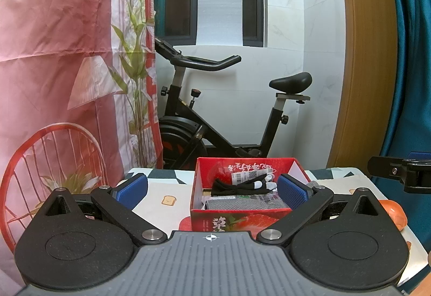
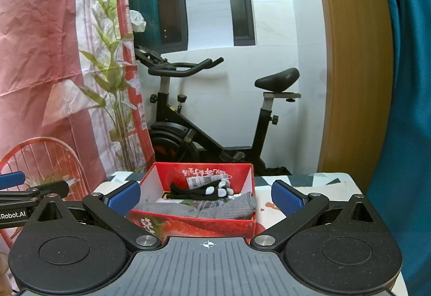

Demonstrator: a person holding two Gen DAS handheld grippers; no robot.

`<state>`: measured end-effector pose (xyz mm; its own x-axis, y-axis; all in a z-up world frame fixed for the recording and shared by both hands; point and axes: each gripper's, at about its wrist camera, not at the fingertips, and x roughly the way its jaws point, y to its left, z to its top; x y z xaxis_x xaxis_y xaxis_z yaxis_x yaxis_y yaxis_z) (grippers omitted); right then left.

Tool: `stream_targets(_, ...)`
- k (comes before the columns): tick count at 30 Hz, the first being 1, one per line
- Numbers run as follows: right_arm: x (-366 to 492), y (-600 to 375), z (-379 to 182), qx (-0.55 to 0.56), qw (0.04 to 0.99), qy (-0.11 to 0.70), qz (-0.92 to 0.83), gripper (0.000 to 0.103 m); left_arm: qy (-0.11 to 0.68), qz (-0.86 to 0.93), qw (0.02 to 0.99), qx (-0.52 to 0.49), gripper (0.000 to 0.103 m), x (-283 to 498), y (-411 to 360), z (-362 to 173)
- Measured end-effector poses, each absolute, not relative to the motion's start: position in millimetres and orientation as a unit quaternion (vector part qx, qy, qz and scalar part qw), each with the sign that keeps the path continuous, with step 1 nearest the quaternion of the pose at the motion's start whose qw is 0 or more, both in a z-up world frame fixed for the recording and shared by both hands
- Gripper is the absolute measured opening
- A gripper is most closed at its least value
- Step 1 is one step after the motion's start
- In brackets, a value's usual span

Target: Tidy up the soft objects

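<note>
- Curtain [image 1: 59, 59], pink with a plant print, hangs far left; teal drape [image 1: 409, 53] far right.
- Exercise bike [image 1: 215, 118] stands behind the table, against a white wall.
- Table [image 1: 167, 209], patterned cloth, holds a red box [image 1: 237, 220] with strawberry print, open at the top.
- Left gripper [image 1: 212, 191]: jaws spread wide, nothing between the blue pads [image 1: 132, 189]. Held up short of the box; in this view the right pad overlaps the box's right wall, contact cannot be told.
- Right gripper [image 2: 206, 195]: jaws spread wide, empty, the box showing between them. Its left pad looks just beside the box's left wall.
- Each gripper shows at the edge of the other's view.
- Grey cloth [image 2: 199, 208] lies folded in the box, toward the near side.
- Black sock [image 2: 194, 192] with white toe tips lies behind it, by the far wall.
- Packaged items lie under the cloths; too small to tell what.
- Orange round thing [image 1: 394, 213] on the table, right of the left gripper.
</note>
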<state>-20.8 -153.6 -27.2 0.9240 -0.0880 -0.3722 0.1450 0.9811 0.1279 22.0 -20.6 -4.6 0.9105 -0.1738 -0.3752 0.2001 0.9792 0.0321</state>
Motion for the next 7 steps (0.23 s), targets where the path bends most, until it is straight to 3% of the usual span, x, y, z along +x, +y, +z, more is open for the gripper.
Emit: stream_targets(7, -20.7, -153.9, -27.0, 0.076, 0.978, 0.185, -0.059, 0.103, 0.188, -0.096, 0.977, 0.036, 0.103, 21.1, -20.8, -4.8)
